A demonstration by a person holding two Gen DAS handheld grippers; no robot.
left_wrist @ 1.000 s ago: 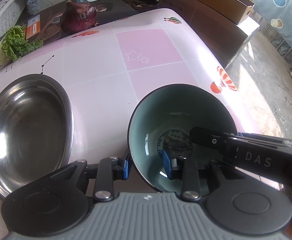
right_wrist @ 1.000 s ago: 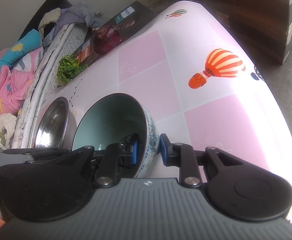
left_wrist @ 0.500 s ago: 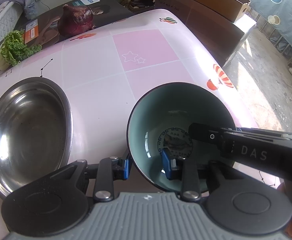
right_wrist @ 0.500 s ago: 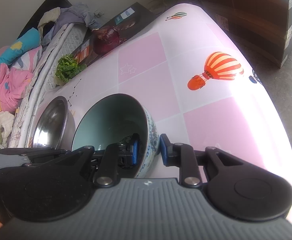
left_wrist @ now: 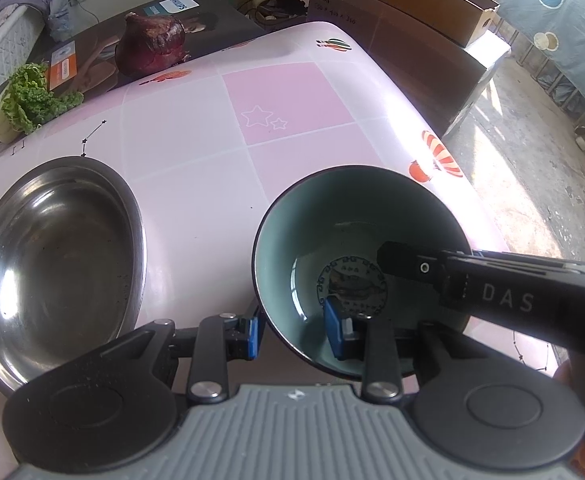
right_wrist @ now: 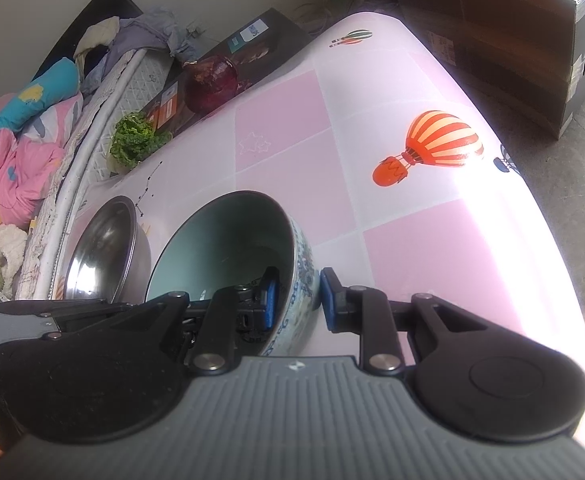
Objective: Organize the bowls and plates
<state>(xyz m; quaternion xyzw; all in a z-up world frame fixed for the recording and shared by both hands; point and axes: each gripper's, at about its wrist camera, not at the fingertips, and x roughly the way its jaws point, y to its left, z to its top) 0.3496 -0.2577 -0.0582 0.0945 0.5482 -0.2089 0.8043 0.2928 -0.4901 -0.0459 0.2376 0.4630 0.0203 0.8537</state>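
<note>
Both the left gripper [left_wrist: 294, 336] and right gripper [right_wrist: 296, 298] pinch the ceramic bowl [left_wrist: 356, 236] by its rim (opposite walls), so uneven pulls could tip it onto the steel bowl [left_wrist: 52, 256].

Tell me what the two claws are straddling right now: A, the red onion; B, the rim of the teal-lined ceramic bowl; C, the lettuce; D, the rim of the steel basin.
B: each claw, left and right, has one blue pad inside and one outside the ceramic bowl wall.

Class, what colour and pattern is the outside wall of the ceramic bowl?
White with blue painted patterning on the ceramic bowl; the right wrist view shows it best.
</note>
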